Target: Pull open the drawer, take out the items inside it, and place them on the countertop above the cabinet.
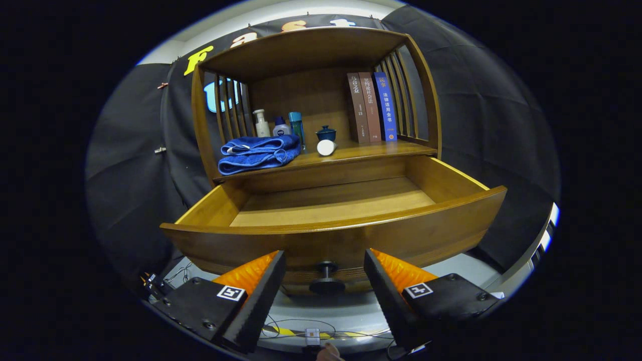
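Gripper view: black-and-orange tool (pixel 325 281) spread wide, gripping nothing, straddling the round black knob (pixel 326 279) untouched; pulled-out wooden drawer (pixel 351 240) lies just ahead.

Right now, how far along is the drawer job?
Done: the drawer is pulled open and its visible floor is bare. A blue towel and a white cup lie on the countertop; whether they came from the drawer I cannot tell. In hand: nothing; the gripper is open around the knob. Left: apparently nothing.
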### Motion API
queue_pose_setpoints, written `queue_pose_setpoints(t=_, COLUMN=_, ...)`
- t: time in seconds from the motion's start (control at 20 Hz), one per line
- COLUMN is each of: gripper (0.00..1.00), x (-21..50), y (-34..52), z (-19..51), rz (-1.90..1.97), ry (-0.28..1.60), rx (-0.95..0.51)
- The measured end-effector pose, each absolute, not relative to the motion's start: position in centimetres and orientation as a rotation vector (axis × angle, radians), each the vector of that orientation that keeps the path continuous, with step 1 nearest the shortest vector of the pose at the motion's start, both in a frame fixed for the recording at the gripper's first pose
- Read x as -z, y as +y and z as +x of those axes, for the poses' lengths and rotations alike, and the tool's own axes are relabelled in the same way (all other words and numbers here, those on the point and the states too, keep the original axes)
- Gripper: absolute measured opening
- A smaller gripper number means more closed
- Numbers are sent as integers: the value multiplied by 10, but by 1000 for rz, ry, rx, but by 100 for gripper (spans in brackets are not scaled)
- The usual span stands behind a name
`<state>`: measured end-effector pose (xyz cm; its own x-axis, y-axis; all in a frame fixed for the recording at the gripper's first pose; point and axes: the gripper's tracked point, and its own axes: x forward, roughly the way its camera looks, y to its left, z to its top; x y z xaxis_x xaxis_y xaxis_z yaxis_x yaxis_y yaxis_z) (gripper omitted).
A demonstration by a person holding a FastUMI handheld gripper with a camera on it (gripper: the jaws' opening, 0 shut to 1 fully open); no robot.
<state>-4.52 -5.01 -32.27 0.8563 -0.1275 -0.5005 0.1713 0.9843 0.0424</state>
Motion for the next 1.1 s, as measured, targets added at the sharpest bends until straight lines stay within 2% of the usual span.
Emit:
queue_pose_setpoints(t=0.55, gripper=99, x=327, y=-56, z=-31, rz=65, ry=517, rx=172)
queue_pose_setpoints(t=1.1, gripper=99, x=332, y=-67, z=48, rz=76, ry=506, rx=165)
